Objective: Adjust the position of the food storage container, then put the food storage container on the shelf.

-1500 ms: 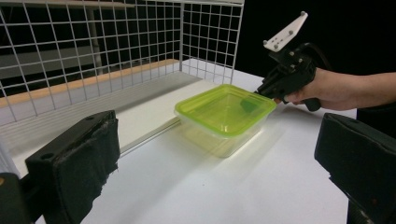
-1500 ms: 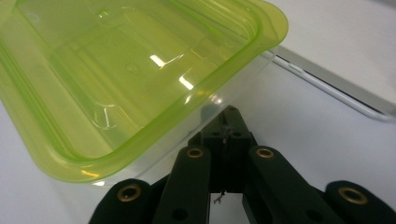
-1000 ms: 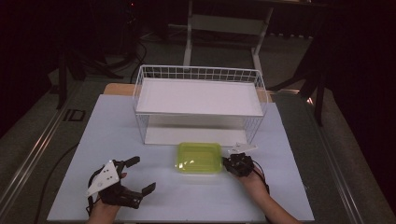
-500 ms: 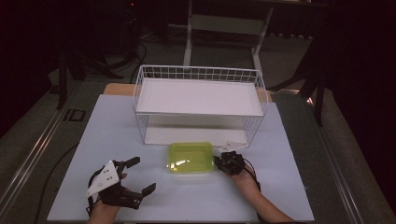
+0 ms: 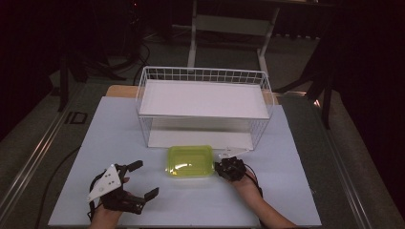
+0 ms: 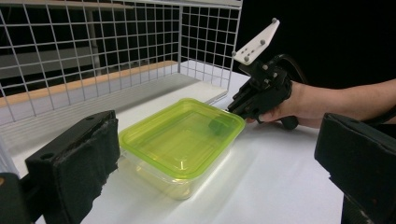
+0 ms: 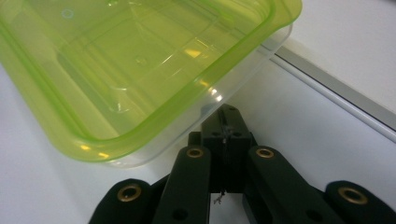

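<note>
Looks like a clear plastic box (image 5: 189, 161) with a yellow-green lid, flat, closed and empty inside. Sits on the white table (image 5: 286, 191), just in front of the wire rack (image 5: 203, 76), near the low shelf (image 5: 191, 138) but not on it yet. Seems to be only partway there: out in the open and lined up with the rack, with the push or lift onto a shelf probably left to do. Gets touched on its right end by the right gripper (image 5: 220, 168), jaws squeezed tight together, tips right under the lid's edge. Hard to tell whether nipping the edge or just pressing on the side, maybe only pressing. Over on the left, well apart from the box, rests the left gripper (image 5: 144, 179), jaws wide open and holding nothing.
</note>
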`<state>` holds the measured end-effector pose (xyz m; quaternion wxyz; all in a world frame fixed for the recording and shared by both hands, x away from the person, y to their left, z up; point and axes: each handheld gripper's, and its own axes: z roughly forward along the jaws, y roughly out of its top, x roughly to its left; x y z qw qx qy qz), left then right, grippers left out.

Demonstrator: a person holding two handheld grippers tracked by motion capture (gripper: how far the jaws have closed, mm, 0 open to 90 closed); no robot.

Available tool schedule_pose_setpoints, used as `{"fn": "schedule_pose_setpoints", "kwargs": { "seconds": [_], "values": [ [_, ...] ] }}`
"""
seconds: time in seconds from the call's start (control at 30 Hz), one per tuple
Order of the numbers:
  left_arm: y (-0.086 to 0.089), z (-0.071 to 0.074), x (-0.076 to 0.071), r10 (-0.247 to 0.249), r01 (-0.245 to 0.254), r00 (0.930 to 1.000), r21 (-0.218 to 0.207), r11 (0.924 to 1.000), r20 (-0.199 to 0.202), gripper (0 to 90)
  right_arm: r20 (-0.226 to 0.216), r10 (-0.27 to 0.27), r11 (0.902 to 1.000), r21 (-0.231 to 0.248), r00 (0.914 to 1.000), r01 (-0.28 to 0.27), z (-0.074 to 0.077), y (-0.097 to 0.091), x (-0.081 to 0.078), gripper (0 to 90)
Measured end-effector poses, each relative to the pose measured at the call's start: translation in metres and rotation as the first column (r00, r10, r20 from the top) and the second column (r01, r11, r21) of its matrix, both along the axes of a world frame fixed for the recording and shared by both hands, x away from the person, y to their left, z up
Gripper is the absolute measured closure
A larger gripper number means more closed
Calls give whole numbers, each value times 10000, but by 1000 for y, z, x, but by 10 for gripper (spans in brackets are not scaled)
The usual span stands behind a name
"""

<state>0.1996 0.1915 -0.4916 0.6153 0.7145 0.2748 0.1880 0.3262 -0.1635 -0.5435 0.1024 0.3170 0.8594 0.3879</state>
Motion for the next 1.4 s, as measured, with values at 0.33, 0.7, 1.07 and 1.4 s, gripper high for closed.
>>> {"fn": "schedule_pose_setpoints", "kwargs": {
  "seconds": [0.33,0.7,1.07,1.4],
  "values": [
    [0,-1,1,-33,33,10000,-2,10000,-45,9,41,134,9999,-39,9999,-133,3,2,-10,884],
    [-3,1,1,75,-77,9999,136,9999,119,9,848,-551,9984,175,9949,538,28,-21,-15,753],
    [-10,17,17,263,-257,9991,192,9995,-324,9,985,-221,9848,1736,9949,47,62,-29,-29,135],
    [-17,30,46,5,-16,9885,-77,10000,-1511,9,971,-428,9792,2015,9944,224,74,-24,-18,188]
  ]
}}
